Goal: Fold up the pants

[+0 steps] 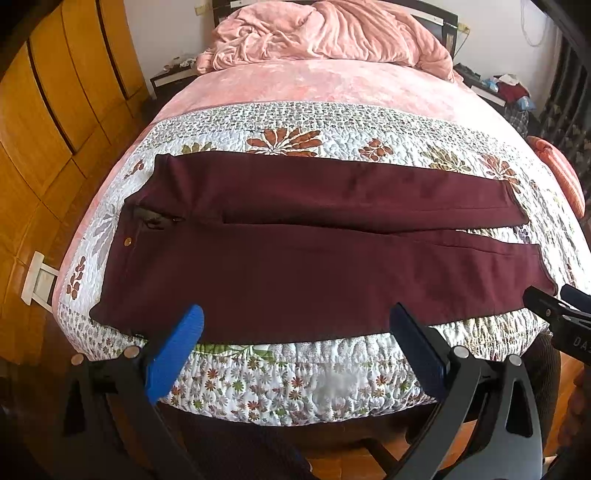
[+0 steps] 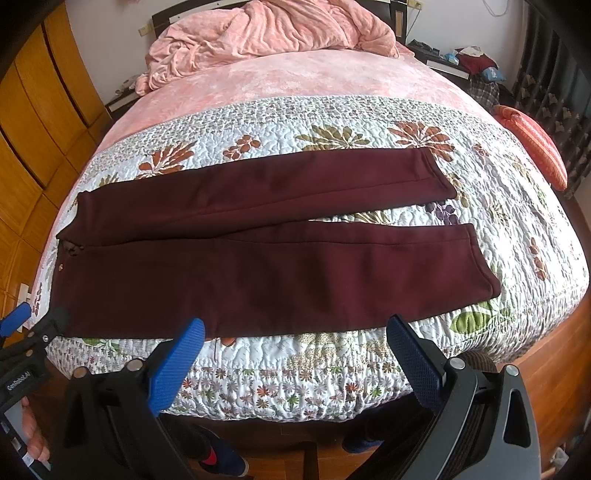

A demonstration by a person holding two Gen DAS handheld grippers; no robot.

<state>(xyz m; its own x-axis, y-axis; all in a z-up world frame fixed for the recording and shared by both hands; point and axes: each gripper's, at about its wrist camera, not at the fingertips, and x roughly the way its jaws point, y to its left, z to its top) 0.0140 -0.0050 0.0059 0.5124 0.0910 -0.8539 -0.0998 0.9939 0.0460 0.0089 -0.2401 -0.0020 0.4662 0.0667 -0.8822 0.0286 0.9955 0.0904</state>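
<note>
Dark maroon pants (image 1: 295, 254) (image 2: 258, 258) lie spread flat across the foot of the bed, waistband to the left, both legs running to the right with a narrow gap between them. My left gripper (image 1: 295, 325) hovers open just short of the near leg's front edge, toward the waist half. My right gripper (image 2: 295, 336) is open too, in front of the near leg's lower half. Nothing sits between either pair of blue fingers (image 1: 177, 354) (image 2: 177, 362). The right gripper's tip (image 1: 565, 310) shows at the right edge of the left wrist view, the left gripper's tip (image 2: 22, 325) at the left edge of the right wrist view.
A floral quilt (image 1: 280, 373) (image 2: 332, 122) covers the bed's near end, with a crumpled pink blanket (image 1: 325, 33) at the head. Wooden wardrobes (image 1: 44, 122) stand left, cluttered nightstands (image 2: 461, 62) and an orange pillow (image 2: 532, 140) right. Shoes (image 2: 221, 458) show on the floor below.
</note>
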